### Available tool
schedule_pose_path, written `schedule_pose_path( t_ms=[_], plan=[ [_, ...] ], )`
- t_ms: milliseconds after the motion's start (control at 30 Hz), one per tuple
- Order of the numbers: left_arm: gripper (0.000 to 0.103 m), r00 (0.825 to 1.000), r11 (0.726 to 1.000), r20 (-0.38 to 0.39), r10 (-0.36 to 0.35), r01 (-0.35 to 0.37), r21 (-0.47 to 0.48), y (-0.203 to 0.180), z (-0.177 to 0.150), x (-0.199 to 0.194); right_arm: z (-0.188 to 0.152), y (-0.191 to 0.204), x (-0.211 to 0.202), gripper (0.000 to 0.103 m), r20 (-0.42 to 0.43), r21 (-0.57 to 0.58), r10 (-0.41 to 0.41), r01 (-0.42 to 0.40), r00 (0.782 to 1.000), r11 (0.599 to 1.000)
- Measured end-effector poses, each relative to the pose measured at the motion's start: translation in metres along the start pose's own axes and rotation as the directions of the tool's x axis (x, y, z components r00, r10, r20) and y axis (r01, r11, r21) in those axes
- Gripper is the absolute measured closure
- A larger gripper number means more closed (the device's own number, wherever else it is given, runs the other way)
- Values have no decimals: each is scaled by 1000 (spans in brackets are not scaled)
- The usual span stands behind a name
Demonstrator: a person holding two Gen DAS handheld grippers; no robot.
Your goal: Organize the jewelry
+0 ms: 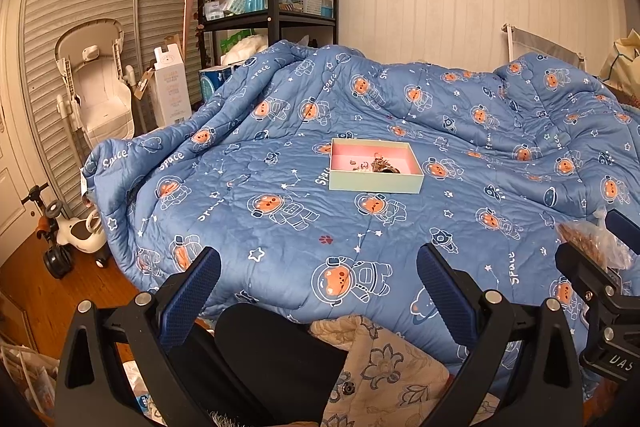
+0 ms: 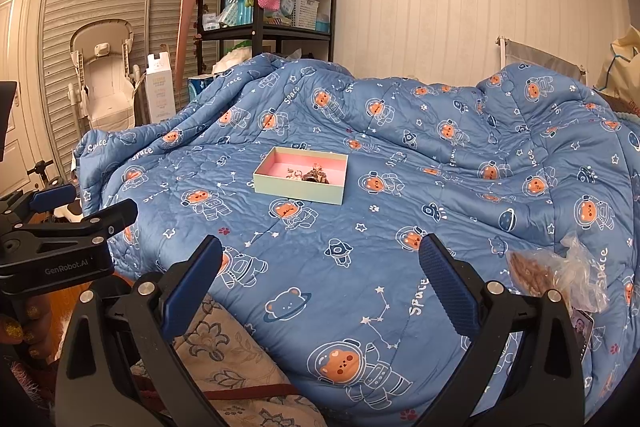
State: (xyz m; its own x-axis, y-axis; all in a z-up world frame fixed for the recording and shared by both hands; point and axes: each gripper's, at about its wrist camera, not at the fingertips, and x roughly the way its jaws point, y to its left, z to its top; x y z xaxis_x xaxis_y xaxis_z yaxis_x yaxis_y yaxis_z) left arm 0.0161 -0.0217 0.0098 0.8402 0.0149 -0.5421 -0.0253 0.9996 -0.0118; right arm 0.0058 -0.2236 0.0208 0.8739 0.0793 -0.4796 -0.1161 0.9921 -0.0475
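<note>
**Both grippers spread and empty before the jewelry box**

Nearest the lens in each wrist view, blue ribbed pads stood wide apart with nothing between them: the left gripper [image 1: 318,287] and the right gripper [image 2: 320,279] were both released and empty, held low over the near edge of the bed. Below them lay a floral fabric [image 1: 384,367], partly cut off by the frame.

A pale green box [image 1: 375,182] with a pink lining rested open on the blue space-print quilt [image 1: 280,155], ahead of both grippers and well apart from them. Its long axis ran roughly across the view. Seen from the left gripper it sat a little right of centre; from the right gripper, a little left of centre [image 2: 300,193]. Neither gripper looked clearly nearer.

Inside, toward the right half, sat a small dark tangle of jewelry [image 1: 378,165]; individual pieces could not be told apart. A crinkled clear bag [image 2: 560,275] with brownish contents lay just right of the right gripper, its contents unidentifiable. The near box wall hid part of the interior floor.
</note>
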Motion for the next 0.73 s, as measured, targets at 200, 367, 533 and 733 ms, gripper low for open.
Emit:
schedule_pose_path(
  t_ms=[200,367,533,733],
  plan=[
    [6,1000,1000,0,-1,1,2,-1,-1,0,0,1,0,6,0,-1,0,0,1000,1000],
    [6,1000,1000,1,-4,4,3,0,-1,0,0,1,0,6,0,0,-1,1,1000,1000],
    [6,1000,1000,2,-3,3,4,-2,-2,0,-1,1,0,6,1,1,0,0,1000,1000],
    [6,1000,1000,-2,-4,4,4,-2,-2,0,-2,2,1,6,-1,-1,1,-1,1000,1000]
  ],
)
